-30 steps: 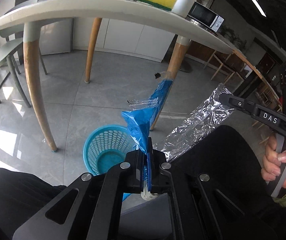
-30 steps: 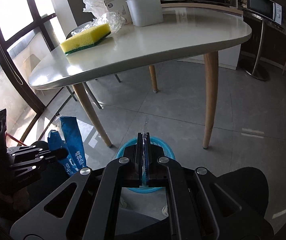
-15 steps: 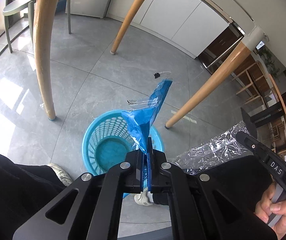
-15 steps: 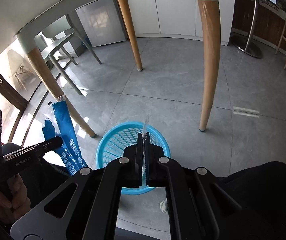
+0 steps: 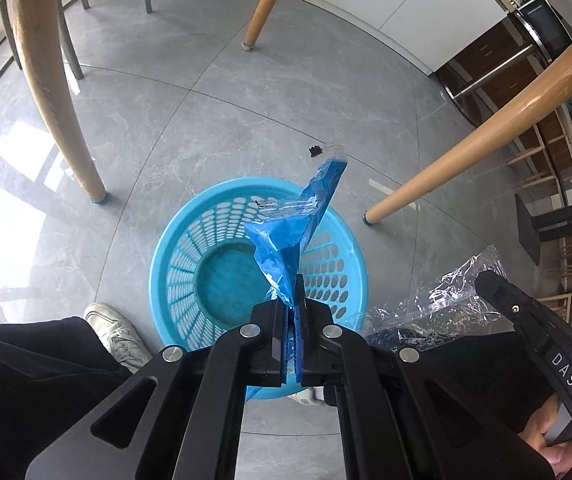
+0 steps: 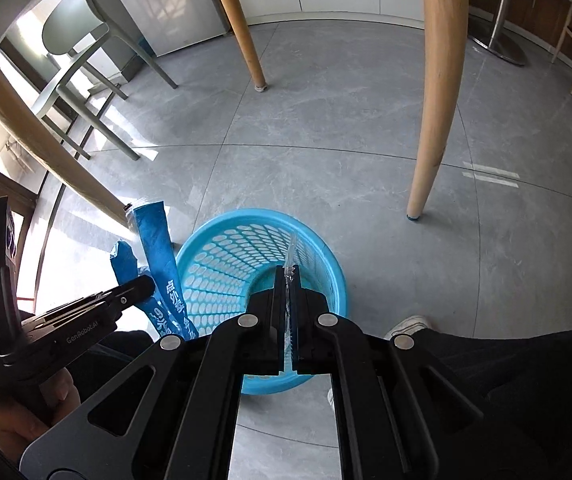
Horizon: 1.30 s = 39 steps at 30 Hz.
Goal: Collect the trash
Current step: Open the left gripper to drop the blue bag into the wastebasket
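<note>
A round blue perforated basket [image 5: 189, 240] [image 6: 326, 264] stands on the grey tiled floor, between the person's feet. My left gripper [image 5: 292, 280] is shut on a crumpled blue plastic wrapper [image 5: 286, 240], which hangs above the basket's opening. From the right wrist view the left gripper [image 6: 145, 286] and the blue wrapper [image 6: 155, 240] appear at the left of the basket. My right gripper [image 6: 288, 270] is shut on a clear plastic wrapper [image 6: 289, 254], seen edge-on over the basket. In the left wrist view the right gripper [image 5: 486, 280] pinches that crinkled clear wrapper [image 5: 438, 304].
Wooden table legs [image 5: 45, 80] [image 5: 478, 152] [image 6: 438, 80] rise around the basket. A grey-green chair [image 6: 77, 52] stands at the back left. The person's white shoes [image 5: 113, 328] [image 6: 410, 326] and dark trousers flank the basket. White cabinets [image 5: 406, 0] line the far wall.
Both grippers have sunk from table height to below the tabletop and tilted down. The basket has come much closer and now sits right under both wrappers.
</note>
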Motion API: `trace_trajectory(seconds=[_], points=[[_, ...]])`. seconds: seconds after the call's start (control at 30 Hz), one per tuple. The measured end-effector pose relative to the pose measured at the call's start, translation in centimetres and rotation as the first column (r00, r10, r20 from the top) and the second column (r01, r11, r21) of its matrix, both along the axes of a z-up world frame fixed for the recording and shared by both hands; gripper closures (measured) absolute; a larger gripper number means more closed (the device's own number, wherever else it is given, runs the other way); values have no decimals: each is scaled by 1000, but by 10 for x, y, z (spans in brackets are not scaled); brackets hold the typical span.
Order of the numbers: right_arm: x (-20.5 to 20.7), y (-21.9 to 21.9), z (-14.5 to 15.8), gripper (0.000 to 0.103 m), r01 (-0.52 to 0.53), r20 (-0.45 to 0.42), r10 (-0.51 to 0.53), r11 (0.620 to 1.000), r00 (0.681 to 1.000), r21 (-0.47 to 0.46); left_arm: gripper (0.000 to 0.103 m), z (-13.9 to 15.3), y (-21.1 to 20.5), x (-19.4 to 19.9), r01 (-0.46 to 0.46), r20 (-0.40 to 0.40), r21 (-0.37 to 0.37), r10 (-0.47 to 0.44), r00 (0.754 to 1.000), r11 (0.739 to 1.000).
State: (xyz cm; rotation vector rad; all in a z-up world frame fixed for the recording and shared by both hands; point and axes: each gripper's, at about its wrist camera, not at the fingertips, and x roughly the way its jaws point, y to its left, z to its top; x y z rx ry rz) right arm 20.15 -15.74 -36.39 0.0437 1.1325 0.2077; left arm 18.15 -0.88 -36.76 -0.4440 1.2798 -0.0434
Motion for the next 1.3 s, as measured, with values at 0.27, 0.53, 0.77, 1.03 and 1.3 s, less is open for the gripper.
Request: trace_trajectory(seconds=[0.27, 0.53, 0.77, 1.03, 1.3], points=[[21, 10, -43, 101, -14, -103, 13, 1000, 995, -5, 102, -32, 4, 15, 23, -62, 39, -20, 998, 999], [29, 12, -61, 92, -25, -151, 25, 1000, 988, 0, 85, -40, 11, 23, 8, -76, -1, -8, 997, 1000], [27, 9, -59, 79, -25, -170, 23, 1000, 985, -6, 84, -34, 11, 19, 20, -80, 49, -16, 997, 999], [18, 1, -46, 72, -8, -165, 8, 1000, 986, 3, 54, -28, 17, 12, 1, -84, 38, 2, 996, 999], [4, -19, -25, 65, 43, -145, -42, 999, 989, 2, 55, -15, 24, -2, -31, -124, 38, 36, 992, 999]])
